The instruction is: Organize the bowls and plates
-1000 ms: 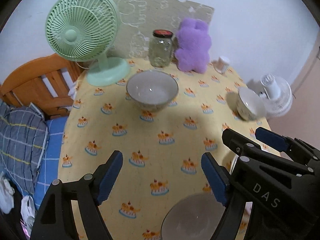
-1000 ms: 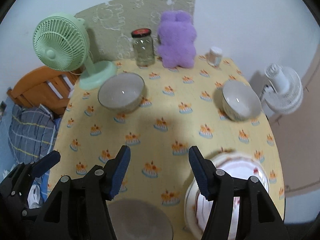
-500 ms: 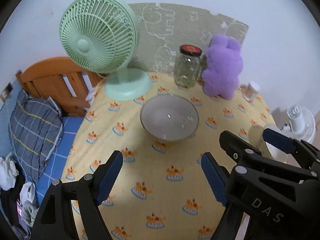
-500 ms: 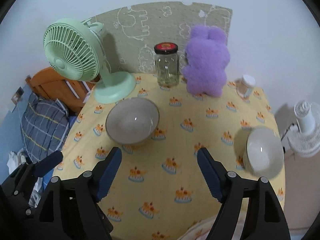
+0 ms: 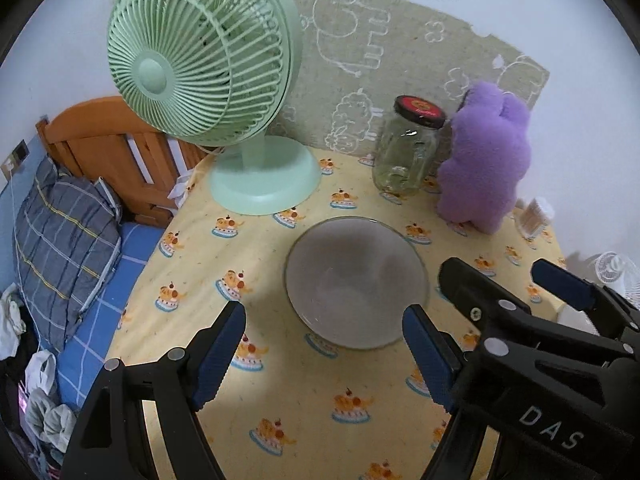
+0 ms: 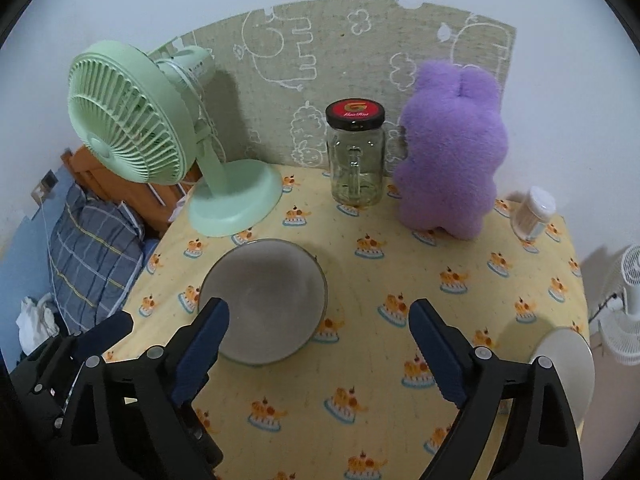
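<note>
A grey bowl (image 5: 356, 282) stands upright on the yellow cake-print tablecloth (image 5: 304, 400), just beyond my left gripper (image 5: 324, 354), which is open and empty. In the right wrist view the same grey bowl (image 6: 264, 300) lies ahead and left of my right gripper (image 6: 318, 350); its jaws are opening with nothing between them. Its left fingertip (image 6: 208, 328) overlaps the bowl's near rim in the picture. A white bowl (image 6: 568, 368) sits at the table's right edge, partly hidden behind the right finger. The right gripper also shows at the right of the left wrist view.
At the back of the table stand a green fan (image 6: 160, 136), a glass jar (image 6: 356, 160) with a black-and-red lid, a purple plush toy (image 6: 452, 148) and a small white container (image 6: 534, 214). A bed with a checked pillow (image 5: 60, 240) lies left; a white floor fan (image 6: 624, 304) stands right.
Both grippers moved toward the back of the table; the grey bowl now sits close before them. The right jaws widened. The plate and the near bowl dropped out of view.
</note>
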`<state>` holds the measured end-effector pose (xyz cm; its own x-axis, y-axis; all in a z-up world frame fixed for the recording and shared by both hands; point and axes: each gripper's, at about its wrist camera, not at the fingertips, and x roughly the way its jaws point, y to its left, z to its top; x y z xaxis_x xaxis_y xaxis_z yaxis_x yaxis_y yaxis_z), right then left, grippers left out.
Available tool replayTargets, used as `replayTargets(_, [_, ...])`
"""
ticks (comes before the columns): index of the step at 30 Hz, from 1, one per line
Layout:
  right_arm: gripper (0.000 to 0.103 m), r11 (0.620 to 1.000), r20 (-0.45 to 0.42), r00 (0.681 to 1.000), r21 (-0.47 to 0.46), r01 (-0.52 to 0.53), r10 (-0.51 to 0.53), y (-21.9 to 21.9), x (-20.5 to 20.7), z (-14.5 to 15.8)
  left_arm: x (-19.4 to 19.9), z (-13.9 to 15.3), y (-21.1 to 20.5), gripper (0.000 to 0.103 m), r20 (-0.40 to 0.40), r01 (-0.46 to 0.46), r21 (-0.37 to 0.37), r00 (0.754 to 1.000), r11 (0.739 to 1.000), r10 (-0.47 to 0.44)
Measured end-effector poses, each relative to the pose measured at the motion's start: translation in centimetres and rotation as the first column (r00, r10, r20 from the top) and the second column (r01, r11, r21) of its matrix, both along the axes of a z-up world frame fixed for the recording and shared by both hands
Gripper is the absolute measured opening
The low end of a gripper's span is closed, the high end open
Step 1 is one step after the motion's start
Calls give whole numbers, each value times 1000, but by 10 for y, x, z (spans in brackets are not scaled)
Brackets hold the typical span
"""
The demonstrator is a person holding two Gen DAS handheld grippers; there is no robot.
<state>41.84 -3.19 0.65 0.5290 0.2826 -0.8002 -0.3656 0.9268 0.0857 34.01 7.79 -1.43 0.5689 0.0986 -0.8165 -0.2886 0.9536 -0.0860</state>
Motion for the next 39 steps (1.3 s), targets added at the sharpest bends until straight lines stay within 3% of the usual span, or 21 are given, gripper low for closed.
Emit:
replayTargets(6, [93,999,-16,999,-1,44,-44,4,30,-28,30,-25,15,80,-29,-50,34,998,998,51])
replayTargets(10, [93,998,-18,998,-20,57,-57,11,46,-41,42,-36,19,77,-7,-63,82,998,995,64])
replayTargets(13, [90,999,4,1000,-42,30,-29,20,52,-47,53,-47,23,70,-25,-50,68,998,996,52])
replayTargets(21, [54,999,-94,995,-51,-15,10,35,67,-77,67,-76,32,33,-109,-63,36,992,997,67])
replayTargets(23, [35,998,-117,993,-61,-21,14,38,69,-84,68,-80,35,24,-121,-66,5,990,998,66])
replayTargets(26, [19,999,-173,985,-31,-31,25,38,71,-91,68,-80,35,17,-124,-57,-15,991,998,54])
replayTargets(39, [18,998,-184,982,-54,-42,31,31,59,-85,62,-75,24,14,-160,9,10,987,1000,-8])
